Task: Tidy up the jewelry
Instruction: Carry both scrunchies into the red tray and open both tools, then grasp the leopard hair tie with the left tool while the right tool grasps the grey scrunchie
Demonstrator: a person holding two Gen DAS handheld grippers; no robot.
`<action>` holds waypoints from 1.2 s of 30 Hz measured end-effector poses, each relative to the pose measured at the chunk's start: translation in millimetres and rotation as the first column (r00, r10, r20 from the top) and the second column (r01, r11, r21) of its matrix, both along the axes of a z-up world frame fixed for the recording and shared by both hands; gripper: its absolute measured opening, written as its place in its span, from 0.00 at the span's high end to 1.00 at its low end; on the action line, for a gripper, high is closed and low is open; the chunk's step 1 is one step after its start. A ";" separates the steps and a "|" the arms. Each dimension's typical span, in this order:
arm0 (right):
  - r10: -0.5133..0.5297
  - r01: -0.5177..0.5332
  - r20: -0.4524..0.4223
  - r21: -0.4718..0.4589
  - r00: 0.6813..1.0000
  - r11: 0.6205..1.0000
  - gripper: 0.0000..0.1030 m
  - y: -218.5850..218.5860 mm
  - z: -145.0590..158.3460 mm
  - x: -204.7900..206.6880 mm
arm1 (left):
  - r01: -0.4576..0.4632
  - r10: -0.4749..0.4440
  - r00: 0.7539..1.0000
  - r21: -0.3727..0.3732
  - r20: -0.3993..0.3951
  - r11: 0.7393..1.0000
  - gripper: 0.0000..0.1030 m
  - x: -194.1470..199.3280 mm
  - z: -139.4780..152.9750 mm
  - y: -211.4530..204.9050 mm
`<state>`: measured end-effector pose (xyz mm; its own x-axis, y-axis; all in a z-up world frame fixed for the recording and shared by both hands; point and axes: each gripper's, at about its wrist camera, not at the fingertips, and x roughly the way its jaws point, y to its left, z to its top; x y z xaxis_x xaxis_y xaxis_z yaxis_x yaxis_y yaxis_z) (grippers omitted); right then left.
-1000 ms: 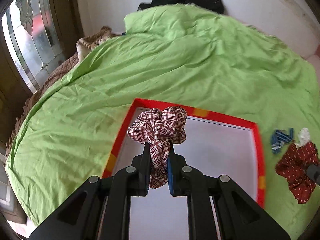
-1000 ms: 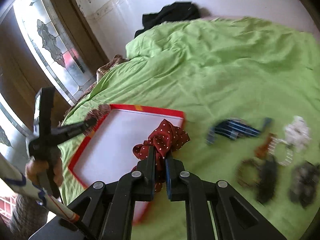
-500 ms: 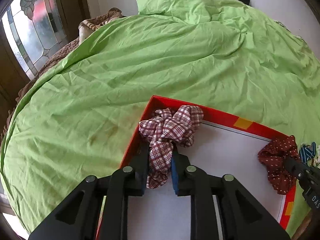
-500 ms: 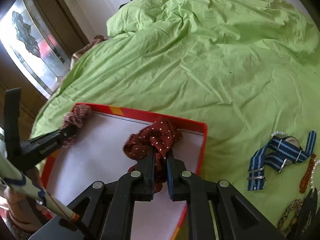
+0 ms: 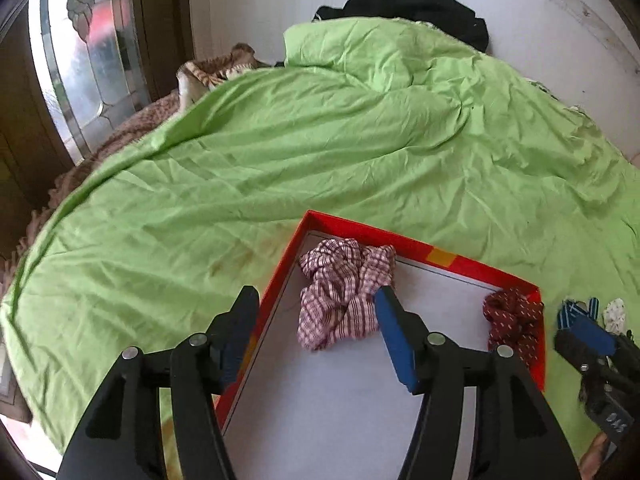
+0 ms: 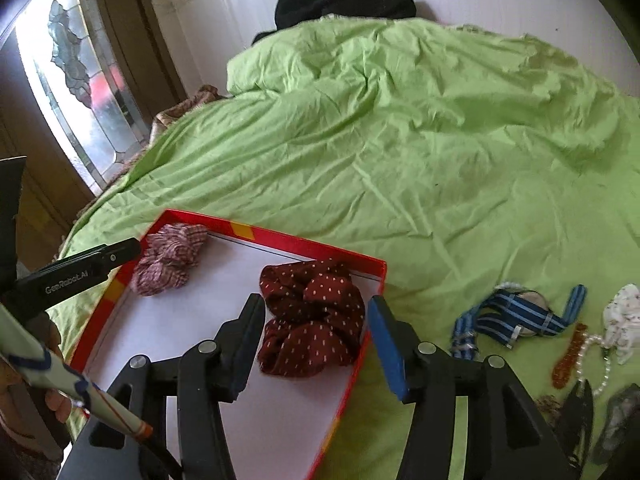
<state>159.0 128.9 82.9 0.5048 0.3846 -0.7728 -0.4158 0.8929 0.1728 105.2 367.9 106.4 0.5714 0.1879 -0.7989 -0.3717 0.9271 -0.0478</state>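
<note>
Bright daylight enters via window [image 5: 76,68], blown out in the right view. Strong fisheye bending, dark corner vignette. Slight blur.

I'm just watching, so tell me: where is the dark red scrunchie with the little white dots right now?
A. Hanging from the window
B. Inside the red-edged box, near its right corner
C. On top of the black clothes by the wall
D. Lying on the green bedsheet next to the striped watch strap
B: the dotted scrunchie lies on the white floor of the red-edged box, at its right corner, between the opening jaws of the right gripper, which no longer touch it.
</note>
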 end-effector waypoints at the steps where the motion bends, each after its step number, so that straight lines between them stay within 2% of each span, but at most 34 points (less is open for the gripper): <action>1: 0.001 -0.001 0.004 0.003 1.000 1.000 0.43 -3.7 3.7 -5.9 | -0.003 0.003 1.000 0.011 0.001 1.000 0.42 -5.2 4.2 -2.9; 6: 0.009 -0.010 0.037 0.011 0.999 1.000 0.40 -50.5 20.4 -55.9 | 0.031 -0.032 0.999 0.031 0.041 0.999 0.42 -39.8 29.5 -30.4; 8: -0.005 0.005 0.040 0.008 0.999 1.000 0.39 -75.6 20.8 -76.0 | 0.071 -0.072 0.995 0.031 0.062 0.997 0.36 -52.8 39.7 -52.5; 12: -0.082 0.082 0.027 0.012 0.996 0.997 0.39 -132.5 16.6 -109.2 | 0.149 -0.149 0.985 0.003 0.084 0.989 0.36 -68.9 51.2 -96.9; 15: -0.162 0.162 0.019 0.016 0.987 0.987 0.39 -182.0 13.0 -130.9 | 0.234 -0.232 0.969 -0.023 0.082 0.972 0.36 -75.9 54.5 -138.9; 22: -0.321 0.321 0.036 -0.017 0.946 0.947 0.39 -282.3 13.1 -164.0 | 0.385 -0.384 0.922 -0.035 0.044 0.922 0.36 -72.7 36.8 -222.5; 26: -0.393 0.393 0.017 0.013 0.920 0.920 0.39 -322.6 9.1 -170.4 | 0.446 -0.446 0.895 -0.054 0.009 0.893 0.36 -63.8 18.2 -260.9; 30: -0.415 0.415 -0.002 0.037 0.910 0.909 0.39 -339.0 0.2 -171.1 | 0.473 -0.475 0.880 -0.057 -0.020 0.879 0.36 -53.0 1.1 -287.0; 34: -0.419 0.419 -0.011 0.067 0.908 0.905 0.39 -347.1 -7.2 -165.8 | 0.472 -0.474 0.881 -0.059 -0.015 0.880 0.36 -31.4 -12.4 -295.2; 36: -0.421 0.421 -0.013 0.085 0.907 0.903 0.39 -350.1 -9.1 -160.9 | 0.476 -0.478 0.878 -0.073 -0.011 0.876 0.41 -20.8 -19.7 -297.6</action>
<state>-1.8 -221.2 73.8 0.6381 0.1988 -0.7439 -0.0056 0.9673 0.2537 84.4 70.3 86.8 0.5554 -0.1553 -0.8169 0.1125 0.9874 -0.1112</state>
